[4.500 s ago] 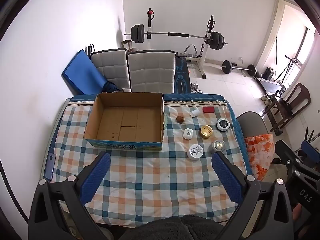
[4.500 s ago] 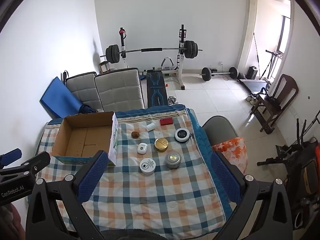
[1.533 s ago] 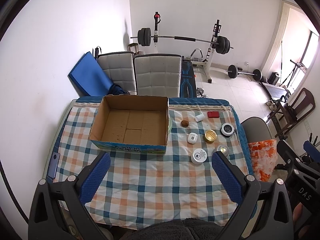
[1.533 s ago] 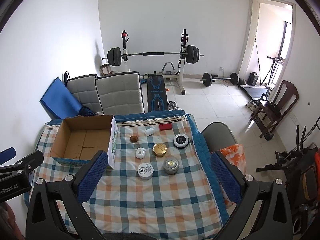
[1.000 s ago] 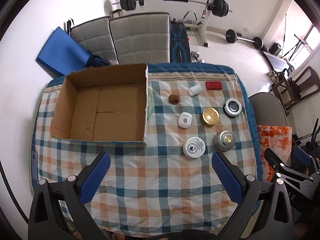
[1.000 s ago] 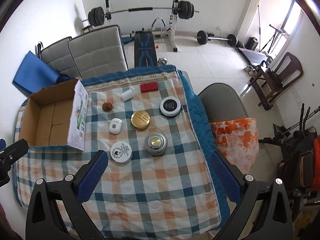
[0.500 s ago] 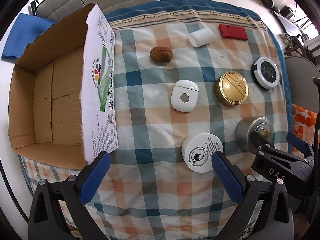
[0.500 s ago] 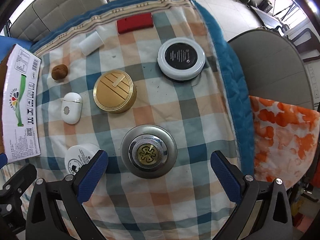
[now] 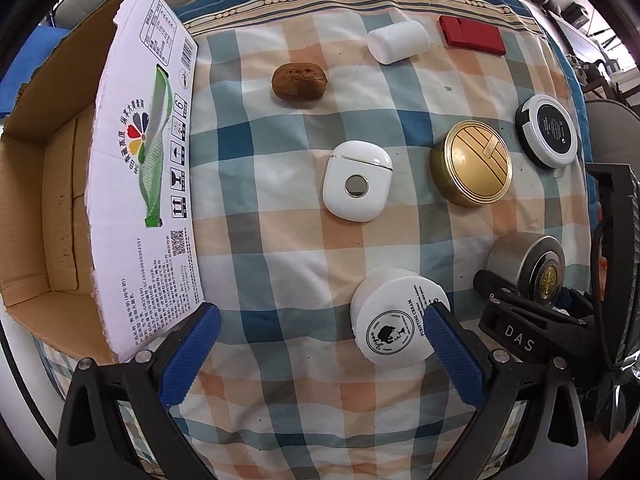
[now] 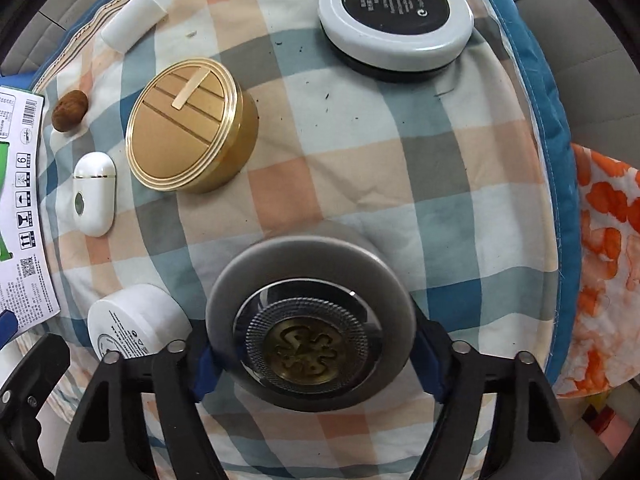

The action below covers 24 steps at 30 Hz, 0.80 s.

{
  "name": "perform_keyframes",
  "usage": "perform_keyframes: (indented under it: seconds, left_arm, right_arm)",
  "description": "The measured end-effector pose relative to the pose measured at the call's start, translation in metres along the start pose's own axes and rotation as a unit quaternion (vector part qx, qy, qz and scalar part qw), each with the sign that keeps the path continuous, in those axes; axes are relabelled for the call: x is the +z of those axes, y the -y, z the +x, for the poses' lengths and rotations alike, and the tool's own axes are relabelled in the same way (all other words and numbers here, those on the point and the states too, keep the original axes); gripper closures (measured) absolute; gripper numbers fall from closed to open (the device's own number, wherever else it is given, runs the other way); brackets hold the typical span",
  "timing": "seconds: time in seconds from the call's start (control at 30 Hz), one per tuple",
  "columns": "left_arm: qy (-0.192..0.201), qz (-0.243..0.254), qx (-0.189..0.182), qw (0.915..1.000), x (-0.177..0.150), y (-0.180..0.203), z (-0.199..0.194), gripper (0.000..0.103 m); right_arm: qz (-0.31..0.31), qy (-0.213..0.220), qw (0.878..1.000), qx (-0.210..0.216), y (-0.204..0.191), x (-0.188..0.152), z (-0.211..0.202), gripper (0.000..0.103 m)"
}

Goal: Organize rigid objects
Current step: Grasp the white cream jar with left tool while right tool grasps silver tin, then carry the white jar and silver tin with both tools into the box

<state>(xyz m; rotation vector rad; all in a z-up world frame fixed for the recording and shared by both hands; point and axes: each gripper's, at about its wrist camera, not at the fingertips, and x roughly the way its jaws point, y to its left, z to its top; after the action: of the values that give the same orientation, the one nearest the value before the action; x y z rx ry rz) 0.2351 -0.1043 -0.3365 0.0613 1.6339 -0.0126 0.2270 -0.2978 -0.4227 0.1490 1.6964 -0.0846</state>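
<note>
On checked tablecloth (image 9: 288, 248) | right gripper (image 10: 316, 354) fingers closing round silver tin (image 10: 310, 320) | left gripper (image 9: 320, 344) fingers spread, empty

Silver round tin (image 10: 310, 320), gold emblem lid, upright on checked cloth (image 10: 360, 184), beside white cream jar (image 10: 136, 320)

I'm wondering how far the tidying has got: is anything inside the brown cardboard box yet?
No, the brown cardboard box shows only its bare floor in the left wrist view.
</note>
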Motion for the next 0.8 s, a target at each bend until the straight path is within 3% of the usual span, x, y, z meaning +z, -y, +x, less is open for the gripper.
perform_keyframes:
  seconds: [0.27, 0.63, 0.7, 0.77, 0.8]
  left_arm:
    - [-0.02, 0.01, -0.028, 0.9994, -0.002, 0.018, 0.017, 0.0]
    - [-0.087, 0.051, -0.028, 0.9946, 0.012, 0.065, 0.085, 0.0]
    - [-0.095, 0.054, -0.025, 0.9937, 0.013, 0.069, 0.094, 0.005]
    - [-0.1, 0.06, -0.02, 0.993, 0.01, 0.071, 0.1, 0.029]
    - [-0.099, 0.065, -0.016, 0.9929, 0.008, 0.071, 0.102, 0.03]
  right_arm:
    - [0.002, -0.022, 0.999, -0.039, 0.038, -0.012, 0.005, 0.03]
    - [0.025, -0.034, 0.999, 0.005, 0.062, -0.022, 0.023, 0.029]
    - [0.028, -0.034, 0.999, 0.008, 0.071, -0.022, 0.026, 0.029]
    - [0.032, -0.035, 0.999, 0.01, 0.072, -0.019, 0.036, 0.029]
    - [0.035, -0.034, 0.999, 0.012, 0.073, -0.021, 0.026, 0.029]
